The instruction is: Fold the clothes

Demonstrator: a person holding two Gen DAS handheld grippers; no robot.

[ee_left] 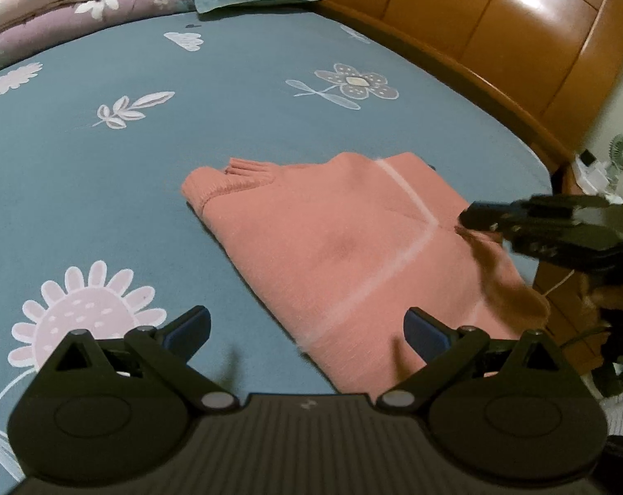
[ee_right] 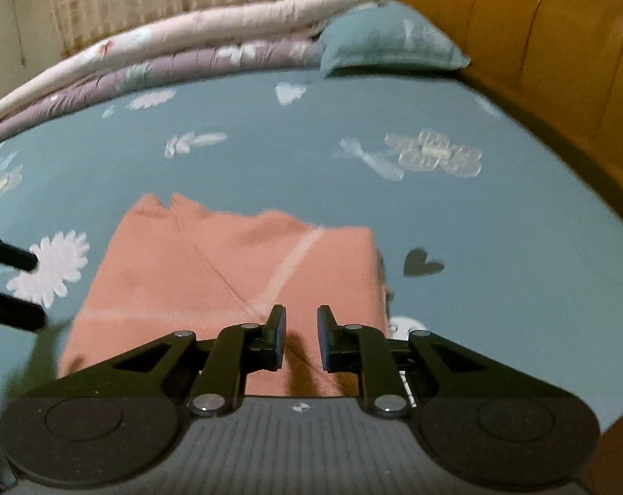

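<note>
A salmon-pink garment (ee_left: 332, 247) lies folded into a flat, roughly rectangular bundle on a blue flower-print bedsheet (ee_left: 187, 132) — a pale stripe bends across its top layer and a ribbed cuff shows at its far edge. The left gripper (ee_left: 307, 330) hovers at the bundle's near edge, jaws spread wide and empty. The right gripper (ee_right: 302, 338) hangs over the near corner — jaws narrowly parted, gripping nothing.

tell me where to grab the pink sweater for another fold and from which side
Judging by its pose, pinch the near hem edge of the pink sweater, coming in low from the near side: it lies flat and already folded on the bedsheet, so only its edges give the fingers purchase.
</note>
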